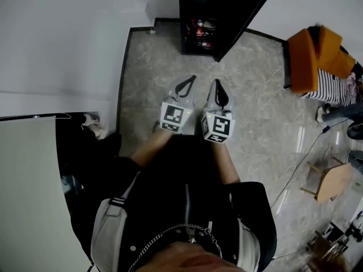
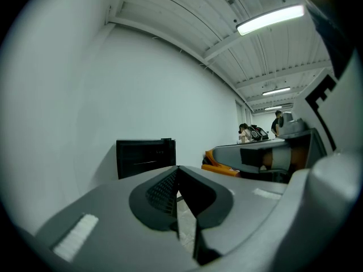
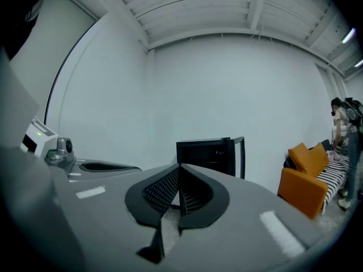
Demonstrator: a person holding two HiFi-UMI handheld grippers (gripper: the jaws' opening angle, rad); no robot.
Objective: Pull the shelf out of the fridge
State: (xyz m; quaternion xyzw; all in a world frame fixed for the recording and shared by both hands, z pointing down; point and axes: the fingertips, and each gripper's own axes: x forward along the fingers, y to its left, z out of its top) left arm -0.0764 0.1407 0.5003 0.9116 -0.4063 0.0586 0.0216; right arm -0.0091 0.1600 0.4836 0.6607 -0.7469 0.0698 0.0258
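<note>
A black mini fridge stands on the marble floor ahead against the white wall, its glass door swung open to the right. Red items show inside; I cannot make out the shelf itself. My left gripper and right gripper are held side by side in front of my body, well short of the fridge, both pointing at it. Both are shut with nothing between the jaws. The fridge sits beyond the left gripper, and the fridge sits straight beyond the right gripper.
An orange armchair with striped fabric stands at the right, with a person's legs beside it. A wooden stool and a floor cable lie further right. A white panel is at my left. People stand far off.
</note>
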